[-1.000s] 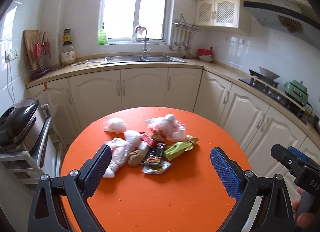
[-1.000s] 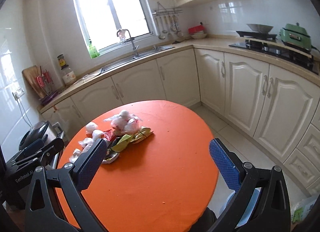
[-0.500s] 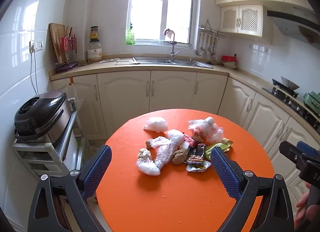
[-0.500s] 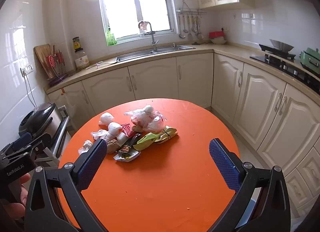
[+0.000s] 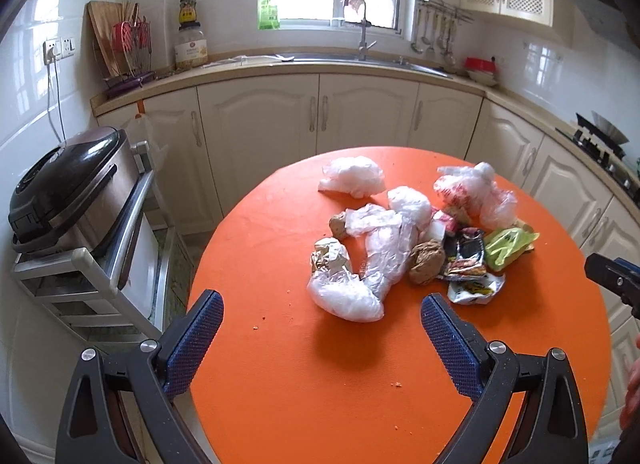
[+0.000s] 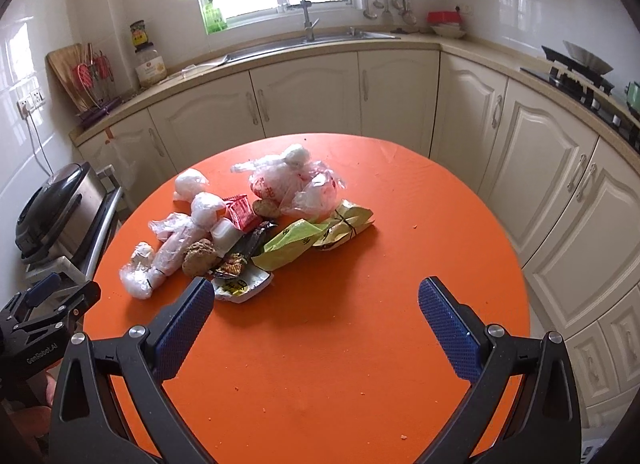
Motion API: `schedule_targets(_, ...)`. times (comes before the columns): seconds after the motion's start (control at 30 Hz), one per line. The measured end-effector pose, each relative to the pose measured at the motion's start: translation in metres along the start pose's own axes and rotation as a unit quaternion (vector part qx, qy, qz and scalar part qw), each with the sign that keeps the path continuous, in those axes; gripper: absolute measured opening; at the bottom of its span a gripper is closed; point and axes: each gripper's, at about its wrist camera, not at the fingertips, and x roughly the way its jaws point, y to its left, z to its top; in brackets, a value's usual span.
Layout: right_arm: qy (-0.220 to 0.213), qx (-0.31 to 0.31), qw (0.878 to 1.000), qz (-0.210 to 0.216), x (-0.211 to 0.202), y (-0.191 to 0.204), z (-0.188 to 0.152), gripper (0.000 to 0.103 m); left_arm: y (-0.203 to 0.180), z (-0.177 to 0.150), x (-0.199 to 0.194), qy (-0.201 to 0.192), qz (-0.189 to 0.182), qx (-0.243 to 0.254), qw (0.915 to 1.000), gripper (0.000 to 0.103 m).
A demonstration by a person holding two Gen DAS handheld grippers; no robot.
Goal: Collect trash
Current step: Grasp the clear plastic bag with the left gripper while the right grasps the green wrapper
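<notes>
A heap of trash lies on the round orange table (image 5: 360,384) (image 6: 400,264): crumpled clear plastic bags (image 5: 376,252) (image 6: 176,240), a red-printed bag (image 5: 472,188) (image 6: 292,184), a brown paper ball (image 5: 426,260) (image 6: 198,257), dark snack wrappers (image 5: 466,254) (image 6: 244,252), a green wrapper (image 5: 506,246) (image 6: 290,244). My left gripper (image 5: 322,338) is open, hovering short of the nearest plastic bag. My right gripper (image 6: 314,322) is open, above bare table to the right of the heap. Neither holds anything.
A rice cooker (image 5: 68,192) sits on a metal rack at the table's left. Cream cabinets (image 6: 304,96), a sink with a tap (image 5: 362,30) and a stove (image 6: 580,76) ring the room. The other gripper shows at each view's edge (image 5: 612,276) (image 6: 40,316).
Both grippers have swung left and closed in on the table; the trash heap now appears larger and nearer. Both stay open and nothing has been picked up.
</notes>
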Motion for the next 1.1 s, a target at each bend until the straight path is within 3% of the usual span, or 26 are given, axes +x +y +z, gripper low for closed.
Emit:
schedule_targets(0.2,0.038,0.016,0.999,0.015,0.043,0.002,0.003,0.101,0.003,0.030,0.069,0.039,-0.005,-0.011,0.9991,0.095)
schedule_targets(0.27,0.047,0.026,0.998,0.024,0.057,0.003,0.005,0.095,0.004,0.038,0.087,0.046,-0.010,-0.018,0.9987,0.094)
schedule_targets(0.4,0.062,0.056,0.995,0.050,0.083,0.004,0.012,0.083,0.002,0.054,0.117,0.057,-0.040,-0.022,0.9973,0.072)
schedule_targets(0.6,0.077,0.103,0.988,0.085,0.115,0.006,0.021,0.056,0.001,0.069,0.142,0.053,-0.066,-0.016,0.9963,0.045)
schedule_targets(0.67,0.083,0.109,0.986,0.093,0.123,0.007,0.020,0.037,0.002,0.075,0.149,0.053,-0.071,-0.018,0.9959,0.041)
schedule_targets(0.83,0.074,0.097,0.987,0.107,0.118,0.007,0.014,0.024,0.001,0.089,0.164,0.047,-0.077,-0.016,0.9957,0.033)
schedule_targets(1.1,0.067,0.073,0.987,0.127,0.089,0.004,-0.006,0.020,0.007,0.089,0.173,0.042,-0.089,-0.030,0.9946,0.028)
